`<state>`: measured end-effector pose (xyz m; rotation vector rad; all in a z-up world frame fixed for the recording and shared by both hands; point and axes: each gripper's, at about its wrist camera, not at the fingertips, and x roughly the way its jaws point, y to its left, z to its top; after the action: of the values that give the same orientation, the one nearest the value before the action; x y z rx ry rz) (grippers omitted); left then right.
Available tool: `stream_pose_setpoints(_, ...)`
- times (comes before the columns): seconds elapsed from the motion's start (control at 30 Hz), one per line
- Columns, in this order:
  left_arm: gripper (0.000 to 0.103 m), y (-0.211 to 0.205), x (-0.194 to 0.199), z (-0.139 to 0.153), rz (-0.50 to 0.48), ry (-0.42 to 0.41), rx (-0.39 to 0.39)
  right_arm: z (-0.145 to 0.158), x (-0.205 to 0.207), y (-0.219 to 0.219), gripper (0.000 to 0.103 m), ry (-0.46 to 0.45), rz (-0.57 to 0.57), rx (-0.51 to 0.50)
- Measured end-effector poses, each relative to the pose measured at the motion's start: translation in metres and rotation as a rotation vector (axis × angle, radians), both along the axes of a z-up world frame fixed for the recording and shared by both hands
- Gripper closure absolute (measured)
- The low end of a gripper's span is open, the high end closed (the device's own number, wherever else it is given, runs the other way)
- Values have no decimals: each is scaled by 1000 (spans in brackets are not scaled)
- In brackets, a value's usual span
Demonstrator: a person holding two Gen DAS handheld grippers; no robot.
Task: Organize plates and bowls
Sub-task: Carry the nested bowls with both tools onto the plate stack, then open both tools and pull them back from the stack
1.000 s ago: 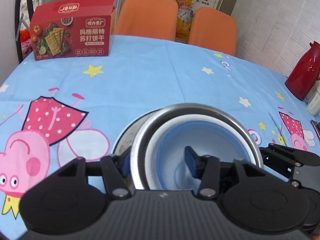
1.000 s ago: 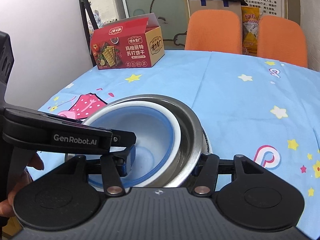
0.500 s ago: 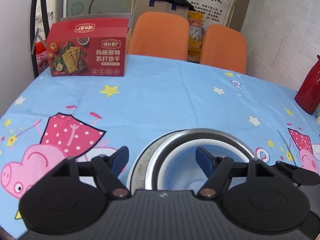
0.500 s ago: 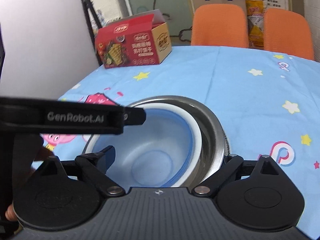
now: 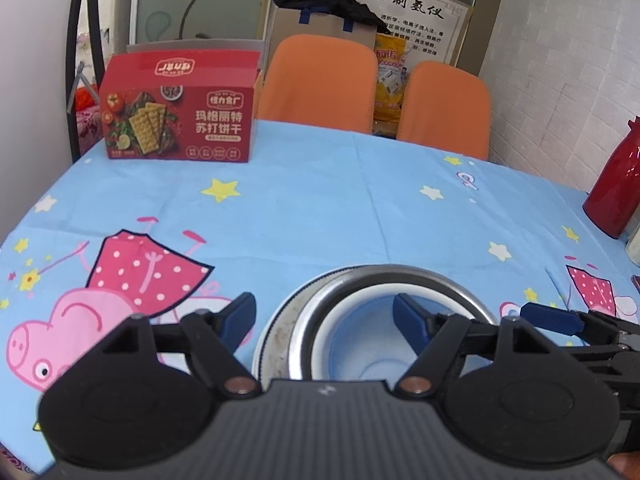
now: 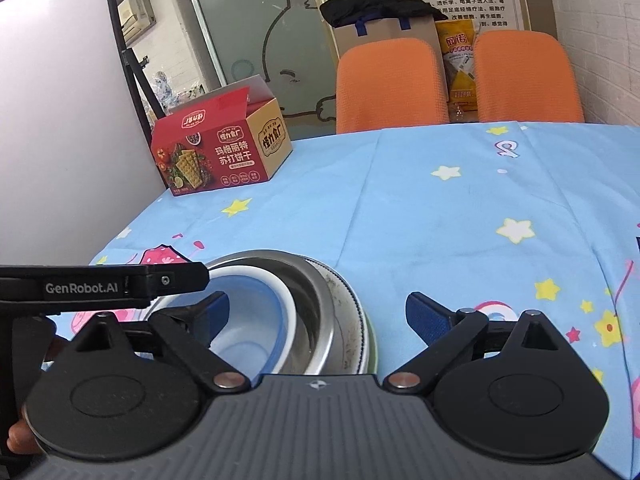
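Note:
A stack sits on the blue cartoon tablecloth: a white plate [image 5: 272, 332] at the bottom, a steel bowl [image 5: 400, 276] on it, and a white-rimmed blue bowl [image 5: 360, 320] inside. My left gripper [image 5: 324, 316] is open and empty, raised just above the stack's near side. My right gripper [image 6: 316, 316] is open and empty too, above the stack's right side, where the steel bowl [image 6: 316, 300], blue bowl [image 6: 256, 312] and plate [image 6: 360, 312] show. The right gripper's finger [image 5: 552, 318] shows in the left wrist view, and the left gripper's body [image 6: 100, 286] in the right wrist view.
A red cracker box [image 5: 180, 120] stands at the table's far left; it also shows in the right wrist view [image 6: 220, 152]. Two orange chairs [image 5: 320, 84] stand behind the table. A red thermos [image 5: 616, 188] stands at the right edge.
Both grippers opened, let go of the bowls' rims and lifted back from the stack. The stack stays on the table.

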<state>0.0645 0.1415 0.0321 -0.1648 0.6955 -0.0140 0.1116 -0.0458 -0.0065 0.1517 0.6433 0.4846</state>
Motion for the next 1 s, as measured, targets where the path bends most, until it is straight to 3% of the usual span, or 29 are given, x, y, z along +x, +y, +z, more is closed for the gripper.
stream_pose_setpoints(0.27,21,-29,-50,10,20,-53,16,1,-30,-41,0,-11,-102,12)
stream_pose_setpoints(0.33,3,-39,-67,11,22,-81,34,4,-44,-48,0,-31,-123,10)
stream_pose_setpoints(0.43,3,-55,-93,9,19,-120,81,8,-69,-58,0,-72,-145,14)
stream_pose_setpoints(0.63,3,-82,-130,-7,-20,-119,147,-2,-111,-75,0,-100,-211,2)
stream_pose_setpoints(1.0,3,-100,-140,-18,-48,-94,184,-6,-128,-87,0,-73,-278,-6)
